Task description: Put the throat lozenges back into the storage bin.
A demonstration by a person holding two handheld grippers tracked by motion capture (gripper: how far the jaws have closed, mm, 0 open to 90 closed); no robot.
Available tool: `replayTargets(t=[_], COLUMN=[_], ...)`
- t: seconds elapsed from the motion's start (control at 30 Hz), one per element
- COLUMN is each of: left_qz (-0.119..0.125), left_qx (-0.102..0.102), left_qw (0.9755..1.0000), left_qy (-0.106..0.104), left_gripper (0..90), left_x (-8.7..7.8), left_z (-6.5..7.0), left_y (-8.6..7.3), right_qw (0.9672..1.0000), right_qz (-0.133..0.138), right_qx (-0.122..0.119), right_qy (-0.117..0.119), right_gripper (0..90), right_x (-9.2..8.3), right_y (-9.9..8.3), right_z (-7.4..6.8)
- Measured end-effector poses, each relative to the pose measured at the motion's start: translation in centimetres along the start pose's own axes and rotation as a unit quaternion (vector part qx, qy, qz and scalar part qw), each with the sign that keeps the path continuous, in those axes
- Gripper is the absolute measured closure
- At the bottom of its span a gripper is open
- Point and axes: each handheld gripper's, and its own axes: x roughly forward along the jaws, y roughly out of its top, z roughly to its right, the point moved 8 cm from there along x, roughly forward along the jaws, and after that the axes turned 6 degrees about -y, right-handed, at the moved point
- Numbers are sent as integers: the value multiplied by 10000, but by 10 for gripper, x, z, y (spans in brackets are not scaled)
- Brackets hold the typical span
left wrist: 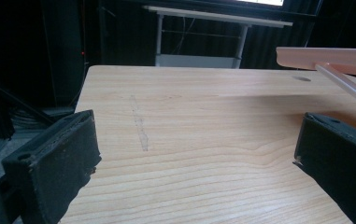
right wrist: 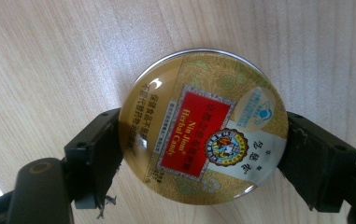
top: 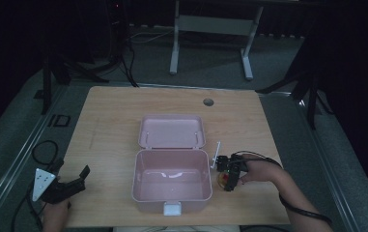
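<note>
One round candy tin (right wrist: 202, 126), gold lid with a red panel reading "Nin Jiom Herbal Candy" beside Chinese characters, a round medallion emblem below the panel and a pale blue logo at the lid's edge. It lies flat on the wooden table (top: 109, 125), near the right front edge, just right of the pink box. In the high view the tin (top: 221, 180) shows as a small yellow-red spot under the gripper.

One right gripper (right wrist: 202, 154), held by the person's right hand (top: 259, 171), closed onto the tin: both black jaws press against opposite sides of its rim.

One left gripper (top: 77, 180), at the near left corner of the table, held low over the bare wood. Its jaws stand wide apart with nothing between them. One grey three-cornered plate sits on its back end.

One pink plastic box (top: 172, 181), lid swung fully back and lying flat on the far side; interior bare. One white latch on its near wall. One white stick-like item (top: 216, 155) lies just right of the box, too small to identify.

One round grommet hole (top: 208, 102) at the table's far edge.

One white-legged desk frame (top: 210, 38) on the floor beyond the table.
</note>
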Motion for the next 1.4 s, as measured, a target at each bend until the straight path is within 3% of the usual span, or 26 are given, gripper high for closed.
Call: replayTargets(t=[0.17, 0.43, 0.83, 1.1, 1.2, 1.4], left_qz=[-1, -4, -5, -5, -3, 7], left_qx=[-1, 6, 9, 15, 15, 0], left_qw=[10000, 10000, 10000, 10000, 10000, 10000], left_qy=[1, 5, 19, 22, 21, 17], left_gripper=[4, 4, 4, 4, 4, 4], left_x=[0, 0, 0, 0, 0, 0], left_z=[0, 0, 0, 0, 0, 0], left_y=[0, 0, 0, 0, 0, 0], right_qw=[9999, 9995, 9998, 9998, 9999, 9995], right_qz=[-38, -91, -121, -102, 40, 166], right_qx=[-100, -269, -122, -177, -144, -146], right_qy=[-4, 99, 114, -10, -58, -210], right_gripper=[200, 201, 201, 201, 201, 201], right_x=[-6, -30, -67, -104, -127, -153], right_y=[-3, -12, -21, -23, -21, -14], right_z=[0, -6, -8, -7, -7, -6])
